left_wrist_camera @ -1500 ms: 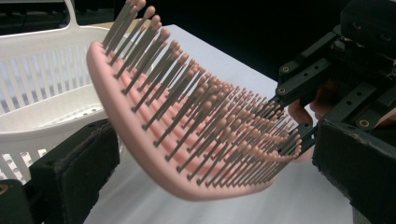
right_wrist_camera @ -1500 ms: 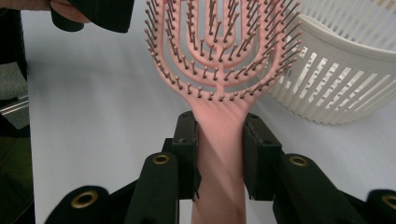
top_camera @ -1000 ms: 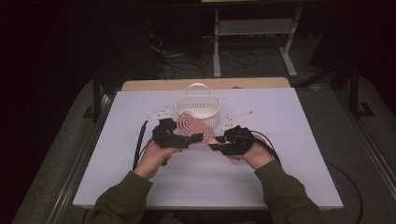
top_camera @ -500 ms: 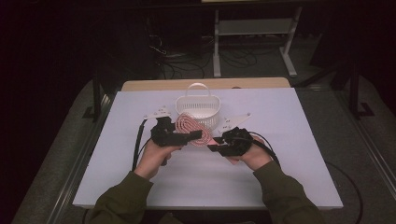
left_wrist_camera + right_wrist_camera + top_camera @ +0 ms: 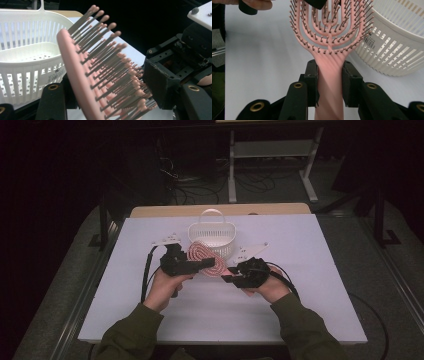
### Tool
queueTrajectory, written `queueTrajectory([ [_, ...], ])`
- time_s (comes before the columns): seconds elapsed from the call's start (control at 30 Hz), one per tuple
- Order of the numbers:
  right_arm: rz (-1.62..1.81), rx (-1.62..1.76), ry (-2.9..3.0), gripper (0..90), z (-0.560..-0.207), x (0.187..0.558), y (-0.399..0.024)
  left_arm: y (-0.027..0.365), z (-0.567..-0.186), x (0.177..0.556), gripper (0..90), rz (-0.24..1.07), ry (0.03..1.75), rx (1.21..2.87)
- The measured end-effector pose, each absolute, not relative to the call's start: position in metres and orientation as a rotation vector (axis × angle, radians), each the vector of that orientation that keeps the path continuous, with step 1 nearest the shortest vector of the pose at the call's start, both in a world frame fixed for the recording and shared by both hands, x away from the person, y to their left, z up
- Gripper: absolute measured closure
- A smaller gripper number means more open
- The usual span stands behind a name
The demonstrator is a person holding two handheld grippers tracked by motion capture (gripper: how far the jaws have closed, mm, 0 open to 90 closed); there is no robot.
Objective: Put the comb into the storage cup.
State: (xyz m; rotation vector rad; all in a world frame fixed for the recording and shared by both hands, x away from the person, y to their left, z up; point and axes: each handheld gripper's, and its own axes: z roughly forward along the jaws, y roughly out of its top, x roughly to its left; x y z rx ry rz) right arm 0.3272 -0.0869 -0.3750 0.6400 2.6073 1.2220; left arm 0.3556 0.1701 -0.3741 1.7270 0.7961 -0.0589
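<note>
One pink hairbrush is being held above the white table, just in front of one white slotted basket. In the high view its long axis is running across the table: the handle is pointing toward the person's right and the oval, vented head toward the left and slightly away, close against the basket's front wall. The bristles are facing up and toward the person.

The right gripper is grasping the handle; in the right gripper view both black jaws are pressing the handle's two sides, and the head is rising straight ahead of them. The left gripper is reaching in over the head. Its jaws have just been closing, with the brush head standing between them: in the left gripper view the pink back is lying close beside one jaw and the bristle tips are meeting the opposite pad, though a firm clamp cannot be told.

Counted: one hairbrush, one basket with one upright handle loop, two grippers, two hands in green sleeves.
</note>
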Motion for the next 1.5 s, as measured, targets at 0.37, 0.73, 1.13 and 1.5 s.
queueTrajectory([
  [0.37, 1.204, 0.612, 2.599, 69.0, -0.3773, 0.3263, -0.0839, 0.1710, -0.3745, 0.3563, 44.5, -0.084, 0.800, 1.726],
  [0.73, 1.186, 0.624, 2.586, 69.2, -0.3781, 0.3268, -0.0842, 0.1710, -0.3739, 0.3556, 53.4, -0.096, 0.787, 1.718],
  [1.13, 1.174, 0.616, 2.601, 69.6, -0.3804, 0.3265, -0.0818, 0.1715, -0.3731, 0.3547, 59.8, -0.118, 0.767, 1.709],
  [1.5, 1.182, 0.616, 2.613, 69.8, -0.3828, 0.3273, -0.0807, 0.1716, -0.3731, 0.3550, 63.0, -0.154, 0.751, 1.693],
])
